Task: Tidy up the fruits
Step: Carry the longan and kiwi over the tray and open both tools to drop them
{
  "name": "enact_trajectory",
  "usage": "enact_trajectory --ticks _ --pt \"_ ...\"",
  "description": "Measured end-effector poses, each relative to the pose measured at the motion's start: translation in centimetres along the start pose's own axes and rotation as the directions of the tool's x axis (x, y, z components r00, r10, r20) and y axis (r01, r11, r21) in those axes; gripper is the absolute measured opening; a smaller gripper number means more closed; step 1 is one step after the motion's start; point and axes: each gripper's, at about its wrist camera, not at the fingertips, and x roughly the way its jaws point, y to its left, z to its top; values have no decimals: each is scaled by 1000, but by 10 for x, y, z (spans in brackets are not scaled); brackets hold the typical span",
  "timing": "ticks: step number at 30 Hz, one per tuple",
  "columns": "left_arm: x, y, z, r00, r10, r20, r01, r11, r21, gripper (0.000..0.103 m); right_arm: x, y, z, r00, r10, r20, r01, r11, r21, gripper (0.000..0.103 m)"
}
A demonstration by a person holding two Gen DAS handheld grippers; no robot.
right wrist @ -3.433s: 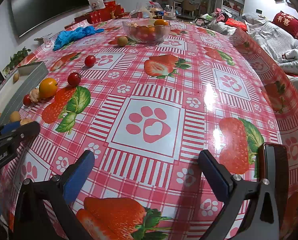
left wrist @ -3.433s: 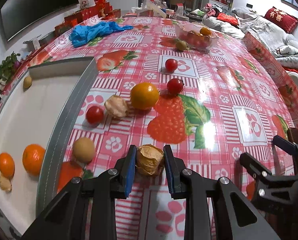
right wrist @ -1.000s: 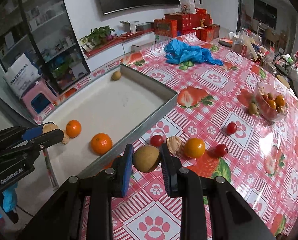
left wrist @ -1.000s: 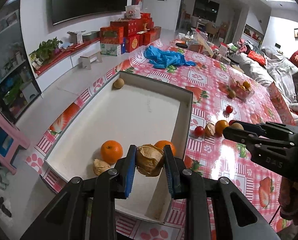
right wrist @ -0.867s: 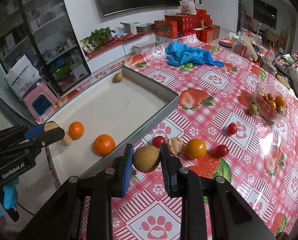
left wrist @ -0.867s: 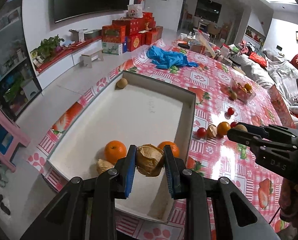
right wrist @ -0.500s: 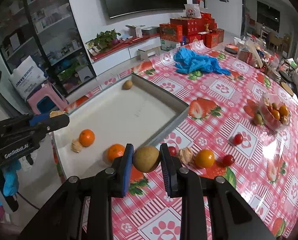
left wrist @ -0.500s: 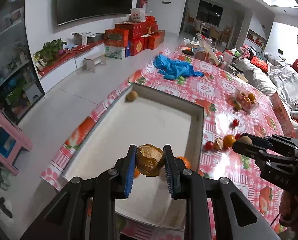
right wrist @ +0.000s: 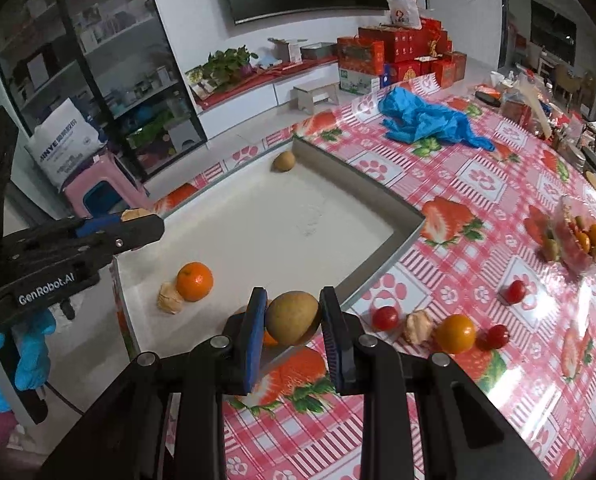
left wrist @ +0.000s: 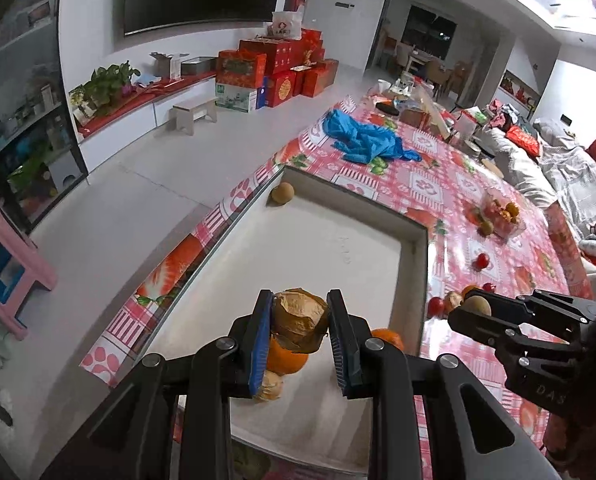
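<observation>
My left tongs (left wrist: pixel 300 334) grip a papery husked fruit (left wrist: pixel 298 319) above the tray (left wrist: pixel 412 276); my right tongs (right wrist: pixel 294 330) clamp a brown round fruit (right wrist: pixel 292 317), seemingly over its rim. I'd lower each near the tray floor before letting go, so nothing rolls.

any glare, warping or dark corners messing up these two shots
Left wrist view: strong fisheye bowing of the tray and walls, black vignette in the corners, bright ceiling flare top right; the papery fruit in the left gripper is sharp. Right wrist view: same bowing and dark corners, soft sheen on the tablecloth; the round brown fruit in the right gripper is sharp.
</observation>
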Motion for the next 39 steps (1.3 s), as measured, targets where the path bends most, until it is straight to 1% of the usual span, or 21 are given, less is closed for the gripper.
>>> enact_trajectory --ticks 3,5,12,17,28,33,35,36,37,38,39 --pt "11 -1 -6 1000 18 -18 -17 1000 11 29 14 3 -1 999 0 -32 0 1000 -2 29" --pt "19 -2 -11 999 15 -34 -14 1000 12 29 21 5 -1 999 -1 -47 1 1000 -3 29" --pt "36 1 -17 997 33 -63 -32 999 17 29 37 5 3 998 -2 -67 3 1000 12 29" --pt "42 0 -17 996 75 -56 -72 996 45 29 47 4 6 996 -3 -84 4 1000 23 29" --pt "55 1 -17 993 94 -73 -90 995 49 29 61 4 7 995 -9 -103 13 999 40 29" --pt "54 0 -17 993 102 -66 -98 993 61 29 65 4 8 994 -4 -107 10 999 52 30" --pt "54 -1 -18 992 106 -65 -102 993 65 29 65 2 8 994 6 -110 0 998 61 33" --pt "54 -1 -18 992 111 -64 -106 992 66 30 65 2 9 994 9 -109 -2 998 63 44" --pt "54 -2 -18 992 110 -65 -105 992 68 34 64 1 9 994 11 -106 -4 998 65 59" --pt "53 -2 -18 991 113 -66 -108 992 66 56 61 0 9 995 0 -95 7 998 69 60" --pt "52 0 -19 987 151 -53 -148 988 54 72 58 -2 9 996 -8 -84 15 997 76 64"
